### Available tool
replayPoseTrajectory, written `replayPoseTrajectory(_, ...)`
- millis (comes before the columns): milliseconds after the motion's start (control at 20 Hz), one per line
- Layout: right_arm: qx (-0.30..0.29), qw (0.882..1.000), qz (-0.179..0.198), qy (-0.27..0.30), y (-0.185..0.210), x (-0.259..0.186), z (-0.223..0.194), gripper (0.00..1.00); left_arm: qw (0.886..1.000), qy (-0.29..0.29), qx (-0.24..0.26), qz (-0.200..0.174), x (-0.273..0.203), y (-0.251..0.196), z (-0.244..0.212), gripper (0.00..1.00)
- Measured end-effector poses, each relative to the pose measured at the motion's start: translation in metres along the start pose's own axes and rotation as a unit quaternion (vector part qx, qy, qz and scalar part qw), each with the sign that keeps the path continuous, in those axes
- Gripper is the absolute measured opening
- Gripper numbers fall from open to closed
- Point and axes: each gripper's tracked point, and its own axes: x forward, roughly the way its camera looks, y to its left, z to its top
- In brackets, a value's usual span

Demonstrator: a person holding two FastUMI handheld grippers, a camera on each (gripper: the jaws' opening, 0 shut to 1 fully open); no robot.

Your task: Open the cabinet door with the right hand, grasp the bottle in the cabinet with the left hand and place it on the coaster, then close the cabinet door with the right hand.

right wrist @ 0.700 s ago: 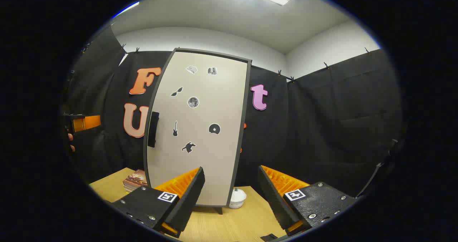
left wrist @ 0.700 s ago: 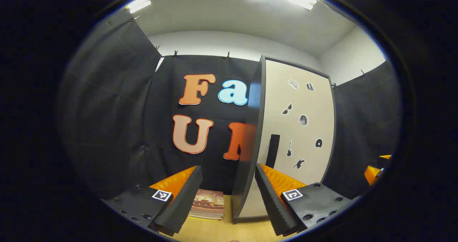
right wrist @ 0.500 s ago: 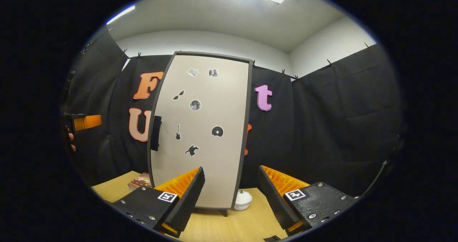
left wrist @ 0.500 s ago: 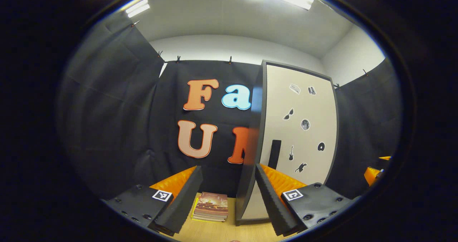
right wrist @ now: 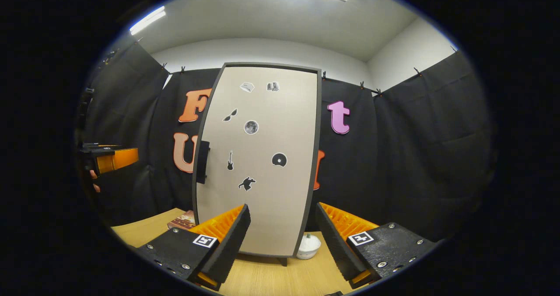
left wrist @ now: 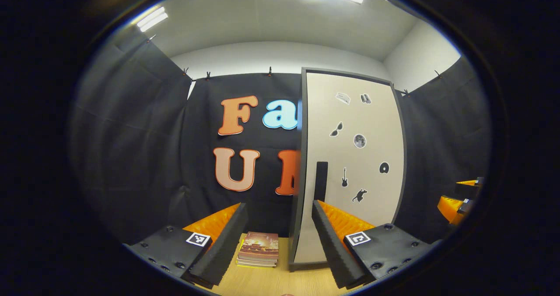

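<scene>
Cabinet door (right wrist: pixel 262 156) stands upright on the wooden table (right wrist: pixel 262 278) with its pale front flat in its dark frame, so whatever the cabinet holds is hidden; one dark handle (right wrist: pixel 202 162) sits at the door's left edge and seven small stickers dot its face. Left of the cabinet lies one stack of books (left wrist: pixel 259 249), and just right of the cabinet's foot sits one small white round object (right wrist: pixel 309 246). Both the left gripper (left wrist: pixel 280 234) and the right gripper (right wrist: pixel 282 239) hang in front of the door with fingers spread apart, clamping nothing.
</scene>
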Motion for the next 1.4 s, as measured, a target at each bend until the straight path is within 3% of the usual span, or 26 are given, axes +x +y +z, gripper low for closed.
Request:
replayPoseTrajectory(250, 0.021, 1.000, 0.013, 0.002, -0.005, 0.009, -0.001, 0.93, 1.000, 0.007, 0.003, 0.008, -0.004, -0.004, -0.003, 0.96)
replayPoseTrajectory(300, 0.024, 1.000, 0.020, 0.003, -0.003, 0.011, -0.001, 0.98, 1.000, 0.008, 0.007, 0.011, -0.005, -0.004, -0.004, 0.96)
replayPoseTrajectory(400, 0.031, 0.999, 0.033, 0.004, 0.004, 0.013, 0.000, 0.93, 1.000, 0.013, 0.014, 0.021, -0.008, -0.002, -0.007, 0.96)
replayPoseTrajectory(650, 0.021, 0.997, 0.069, 0.011, 0.021, 0.022, -0.005, 0.94, 0.998, 0.021, 0.014, 0.052, -0.021, 0.007, -0.009, 0.93)
replayPoseTrajectory(750, 0.010, 0.996, 0.083, 0.006, 0.029, 0.025, -0.004, 0.93, 0.997, 0.021, 0.017, 0.068, -0.027, 0.012, -0.008, 1.00)
replayPoseTrajectory(1150, 0.035, 0.989, 0.143, 0.026, 0.058, 0.048, -0.011, 0.93, 0.991, 0.029, 0.028, 0.130, -0.049, 0.026, -0.009, 0.92)
replayPoseTrajectory(1200, 0.037, 0.988, 0.149, 0.031, 0.064, 0.051, -0.013, 0.94, 0.990, 0.033, 0.026, 0.134, -0.051, 0.026, -0.011, 0.97)
replayPoseTrajectory(1250, 0.039, 0.987, 0.154, 0.035, 0.069, 0.054, -0.013, 0.94, 0.990, 0.036, 0.023, 0.134, -0.054, 0.027, -0.014, 0.92)
replayPoseTrajectory(1350, 0.039, 0.986, 0.156, 0.042, 0.083, 0.059, -0.012, 0.93, 0.991, 0.038, 0.024, 0.129, -0.064, 0.031, -0.020, 0.96)
replayPoseTrajectory(1400, 0.036, 0.986, 0.155, 0.044, 0.090, 0.062, -0.010, 0.93, 0.991, 0.037, 0.025, 0.128, -0.062, 0.036, -0.023, 0.93)
